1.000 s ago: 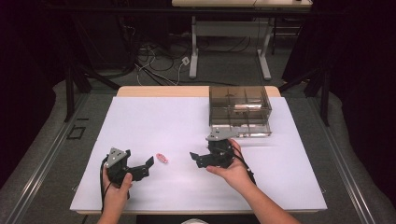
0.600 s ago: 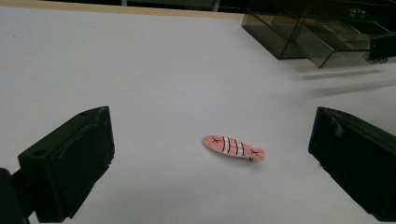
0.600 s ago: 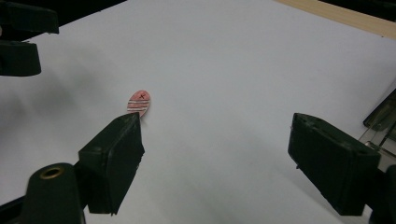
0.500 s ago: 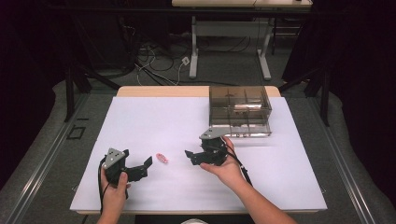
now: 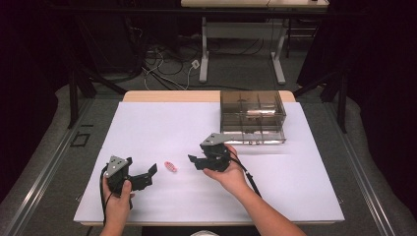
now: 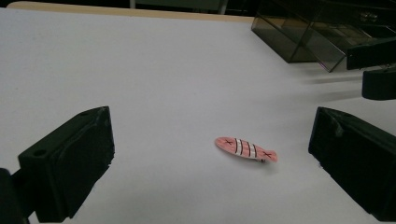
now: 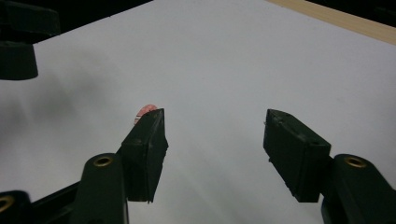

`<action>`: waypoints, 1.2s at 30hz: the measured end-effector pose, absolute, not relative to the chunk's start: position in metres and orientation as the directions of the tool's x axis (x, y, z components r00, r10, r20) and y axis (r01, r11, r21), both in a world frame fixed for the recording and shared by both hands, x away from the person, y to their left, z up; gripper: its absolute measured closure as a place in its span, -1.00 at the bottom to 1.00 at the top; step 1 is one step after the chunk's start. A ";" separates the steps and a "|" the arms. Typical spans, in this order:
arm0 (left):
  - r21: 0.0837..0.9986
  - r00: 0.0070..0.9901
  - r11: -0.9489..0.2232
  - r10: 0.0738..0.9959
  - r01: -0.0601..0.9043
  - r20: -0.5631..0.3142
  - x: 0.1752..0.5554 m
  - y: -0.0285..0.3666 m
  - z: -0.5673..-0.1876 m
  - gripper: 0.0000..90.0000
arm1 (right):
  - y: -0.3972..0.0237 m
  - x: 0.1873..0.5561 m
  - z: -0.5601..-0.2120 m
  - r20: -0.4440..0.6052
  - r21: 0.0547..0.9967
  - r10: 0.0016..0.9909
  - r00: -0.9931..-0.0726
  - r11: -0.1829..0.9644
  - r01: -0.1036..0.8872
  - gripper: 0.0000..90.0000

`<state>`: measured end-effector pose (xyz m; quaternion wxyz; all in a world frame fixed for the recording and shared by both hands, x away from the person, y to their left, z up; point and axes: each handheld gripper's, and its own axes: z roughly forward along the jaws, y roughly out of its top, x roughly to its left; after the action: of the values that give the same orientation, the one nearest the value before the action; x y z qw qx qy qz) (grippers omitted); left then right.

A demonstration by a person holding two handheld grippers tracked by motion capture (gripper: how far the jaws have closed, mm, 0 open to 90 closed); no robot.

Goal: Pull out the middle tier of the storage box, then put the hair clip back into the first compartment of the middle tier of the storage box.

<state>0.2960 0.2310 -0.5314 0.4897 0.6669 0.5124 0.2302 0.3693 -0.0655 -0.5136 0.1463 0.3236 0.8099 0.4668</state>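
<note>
The pink fish clip (image 5: 170, 166) is lying flat on the white worktop (image 5: 147, 123), well short of the clear box (image 5: 252, 117). The right hand-held gripper (image 5: 193, 161) is nearing it, jaws empty and just closing to half width. The left hand-held gripper (image 5: 151, 172) is waiting wide, empty. Advice: centre both jaws across the clip's narrow body before squeezing.

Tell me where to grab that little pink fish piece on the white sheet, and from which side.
Grip the pink fish across its narrow striped middle, coming from above with one jaw on each long edge. It lies flat on the white sheet, thin and elongated, so a level approach would probably just push it. The right gripper, jaws open and just closing with nothing between them, is nearby.
</note>
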 end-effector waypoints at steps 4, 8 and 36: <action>0.891 0.362 0.016 0.910 0.454 -0.201 0.296 0.234 -0.530 -0.99 | -0.056 0.373 -0.518 0.102 0.859 0.647 -0.756 0.327 0.395 -0.04; 0.890 0.360 0.017 0.911 0.455 -0.202 0.297 0.235 -0.530 -0.99 | -0.048 0.376 -0.517 0.093 0.849 0.641 -0.762 0.348 0.397 -0.04; 0.890 0.368 -0.001 0.911 0.456 -0.188 0.298 0.235 -0.533 -0.99 | 0.005 0.385 -0.550 0.132 0.753 0.629 -0.766 0.439 0.490 0.23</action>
<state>0.2984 0.2346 -0.5331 0.4876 0.6680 0.5116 0.2329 0.3848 0.0048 -0.5496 0.0841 0.3314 0.8441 0.4130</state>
